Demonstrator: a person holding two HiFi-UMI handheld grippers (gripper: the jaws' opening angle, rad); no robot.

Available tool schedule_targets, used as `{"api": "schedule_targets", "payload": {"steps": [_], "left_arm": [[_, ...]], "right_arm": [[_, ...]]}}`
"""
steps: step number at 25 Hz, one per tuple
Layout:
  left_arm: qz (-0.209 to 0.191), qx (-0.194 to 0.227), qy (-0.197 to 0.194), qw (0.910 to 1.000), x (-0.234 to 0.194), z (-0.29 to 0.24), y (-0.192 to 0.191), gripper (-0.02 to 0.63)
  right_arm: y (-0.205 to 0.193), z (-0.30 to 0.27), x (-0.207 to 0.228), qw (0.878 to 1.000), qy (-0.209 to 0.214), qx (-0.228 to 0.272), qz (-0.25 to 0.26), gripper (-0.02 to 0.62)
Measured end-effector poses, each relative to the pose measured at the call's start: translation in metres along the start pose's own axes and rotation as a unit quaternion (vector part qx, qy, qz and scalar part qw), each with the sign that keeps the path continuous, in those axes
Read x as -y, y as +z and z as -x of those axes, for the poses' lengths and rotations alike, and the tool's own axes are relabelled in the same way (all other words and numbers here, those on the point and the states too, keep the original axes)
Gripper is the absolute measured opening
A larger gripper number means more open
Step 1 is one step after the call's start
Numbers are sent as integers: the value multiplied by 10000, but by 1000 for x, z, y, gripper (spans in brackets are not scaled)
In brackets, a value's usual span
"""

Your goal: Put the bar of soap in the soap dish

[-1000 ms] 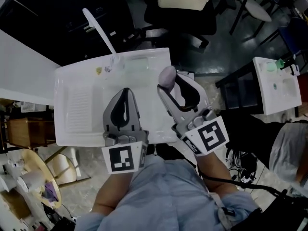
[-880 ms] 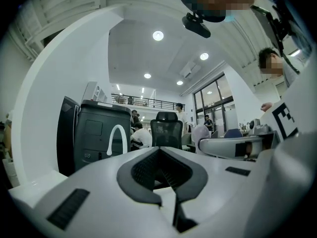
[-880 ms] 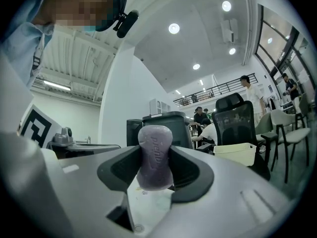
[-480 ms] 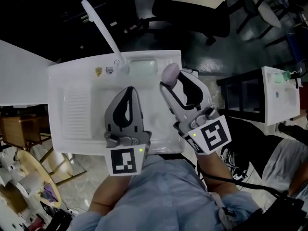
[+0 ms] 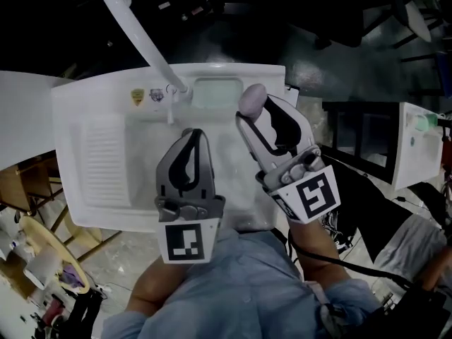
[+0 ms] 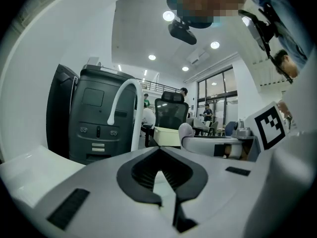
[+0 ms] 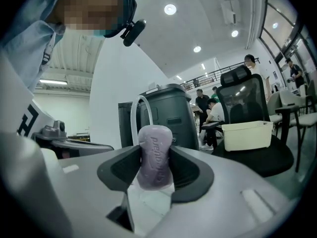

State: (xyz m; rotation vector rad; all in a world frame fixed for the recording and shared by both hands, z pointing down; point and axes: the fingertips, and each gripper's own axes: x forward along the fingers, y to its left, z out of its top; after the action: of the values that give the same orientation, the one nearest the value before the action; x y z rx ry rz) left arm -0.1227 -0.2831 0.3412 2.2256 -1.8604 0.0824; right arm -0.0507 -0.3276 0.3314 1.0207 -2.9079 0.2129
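My right tongs [image 5: 255, 112] are clamped on the pale purple bar of soap [image 5: 251, 98], which stands upright between the tips with its moulded lettering running lengthwise; my left tongs [image 5: 192, 133] are closed tip to tip with nothing between them. From the head view the soap sits just to the right of the greenish soap dish [image 5: 215, 92] on the back ledge of the white sink [image 5: 90, 113], not in it, and I cannot tell its height above the ledge. The left tongs hang over the basin, in front of the tap [image 5: 135, 32].
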Motion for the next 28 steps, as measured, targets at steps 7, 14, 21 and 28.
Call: {"api": "schedule_targets", "payload": {"steps": [7, 14, 21, 28], "left_arm": [[129, -281, 22, 9995, -20, -19, -30, 6], [158, -453, -191, 9987, -18, -32, -55, 6], [273, -556, -310, 9976, -16, -32, -62, 6], [258, -515, -398, 9975, -9, -39, -63, 6]], "right_arm": [[-44, -29, 10, 9991, 69, -411, -59, 176], [-88, -48, 20, 9967, 45, -806, -37, 176], [-112, -54, 22, 9939, 37, -1092, 149, 176], [-133, -63, 25, 9876, 84, -1444, 614, 176]]}}
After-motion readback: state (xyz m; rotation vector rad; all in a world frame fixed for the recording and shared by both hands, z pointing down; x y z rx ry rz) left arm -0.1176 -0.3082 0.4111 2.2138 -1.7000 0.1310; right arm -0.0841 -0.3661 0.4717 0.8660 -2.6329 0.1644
